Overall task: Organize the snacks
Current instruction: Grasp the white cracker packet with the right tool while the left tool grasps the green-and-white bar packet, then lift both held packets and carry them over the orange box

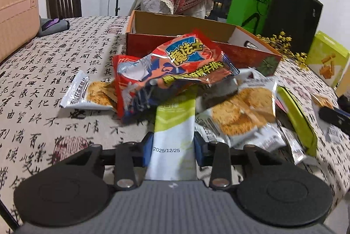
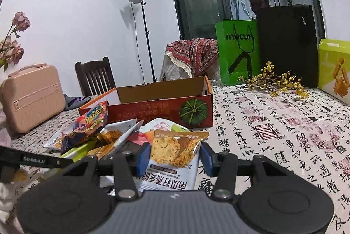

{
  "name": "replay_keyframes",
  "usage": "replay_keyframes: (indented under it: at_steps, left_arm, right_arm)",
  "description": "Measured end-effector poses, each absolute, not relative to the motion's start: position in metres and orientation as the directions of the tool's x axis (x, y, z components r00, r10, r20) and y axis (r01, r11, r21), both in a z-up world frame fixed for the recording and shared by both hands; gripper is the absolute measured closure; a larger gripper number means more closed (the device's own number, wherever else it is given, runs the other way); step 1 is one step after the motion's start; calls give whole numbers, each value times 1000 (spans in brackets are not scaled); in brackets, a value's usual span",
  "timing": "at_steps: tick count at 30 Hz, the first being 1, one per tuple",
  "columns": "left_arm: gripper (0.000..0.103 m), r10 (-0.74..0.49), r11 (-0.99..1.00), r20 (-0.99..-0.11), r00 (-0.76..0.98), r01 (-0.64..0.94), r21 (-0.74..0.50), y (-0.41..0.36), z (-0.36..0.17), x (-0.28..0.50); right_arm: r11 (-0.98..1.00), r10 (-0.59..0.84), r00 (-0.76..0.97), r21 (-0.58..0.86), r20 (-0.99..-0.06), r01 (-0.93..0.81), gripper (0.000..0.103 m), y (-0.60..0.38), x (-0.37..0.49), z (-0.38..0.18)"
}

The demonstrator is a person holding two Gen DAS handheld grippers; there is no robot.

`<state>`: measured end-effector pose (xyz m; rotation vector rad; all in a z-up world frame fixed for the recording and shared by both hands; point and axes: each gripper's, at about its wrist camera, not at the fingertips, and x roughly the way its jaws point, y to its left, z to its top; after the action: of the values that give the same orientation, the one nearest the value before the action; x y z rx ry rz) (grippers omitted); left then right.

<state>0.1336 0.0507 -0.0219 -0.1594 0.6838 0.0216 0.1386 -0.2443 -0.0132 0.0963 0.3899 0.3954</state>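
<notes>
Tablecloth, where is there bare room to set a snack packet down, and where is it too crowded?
Free: the tablecloth right of the cardboard box, in front of the yellow flower sprig; also the stretch between the pink case and the box. The box floor in view looks bare. Crowded: the snack pile before the box.

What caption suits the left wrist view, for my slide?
Left tool grips a green-and-white packet before the open pumpkin box.
</notes>
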Motion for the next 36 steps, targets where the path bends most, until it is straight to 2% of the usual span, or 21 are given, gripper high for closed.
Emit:
replay_keyframes:
  at_steps: [2, 7, 11, 13, 15, 16, 17, 18, 23, 36]
  left_arm:
    - [65, -33, 989, -630, 776, -64, -131, 46, -22, 129]
    - [49, -17, 991, -637, 771, -73, -114, 40, -22, 133]
    - [43, 11, 989, -650, 760, -106, -107, 38, -22, 146]
    - [34, 47, 987, -656, 754, -137, -87, 36, -22, 149]
    - [35, 50, 987, -653, 756, -139, -85, 34, -23, 149]
    - [40, 53, 987, -649, 759, -140, -82, 33, -23, 148]
    - [47, 53, 987, -646, 761, -138, -81, 33, -23, 147]
    - [61, 46, 989, -642, 765, -127, -80, 32, -23, 145]
    - [65, 26, 987, -628, 778, -118, -105, 31, -19, 135]
    - [66, -33, 993, -494, 869, -27, -114, 12, 13, 89]
  right_arm:
    - [918, 395, 848, 169, -352, -358, 55, -245, 138, -14]
    - [915, 402, 846, 175, -349, -363, 55, -245, 135, -13]
    - [915, 403, 847, 176, -347, -364, 54, -246, 131, -12]
    - [915, 402, 848, 177, -345, -362, 54, -247, 129, -12]
    - [915, 402, 848, 178, -345, -361, 54, -248, 127, -12]
    - [915, 402, 848, 178, -345, -361, 54, -248, 126, -12]
    - [915, 403, 847, 179, -347, -362, 54, -248, 127, -12]
    - [914, 404, 846, 179, -348, -363, 54, -248, 127, -12]
    - [911, 411, 844, 177, -344, -372, 54, -246, 122, -11]
    - [908, 419, 845, 164, -332, -385, 54, -243, 111, -6]
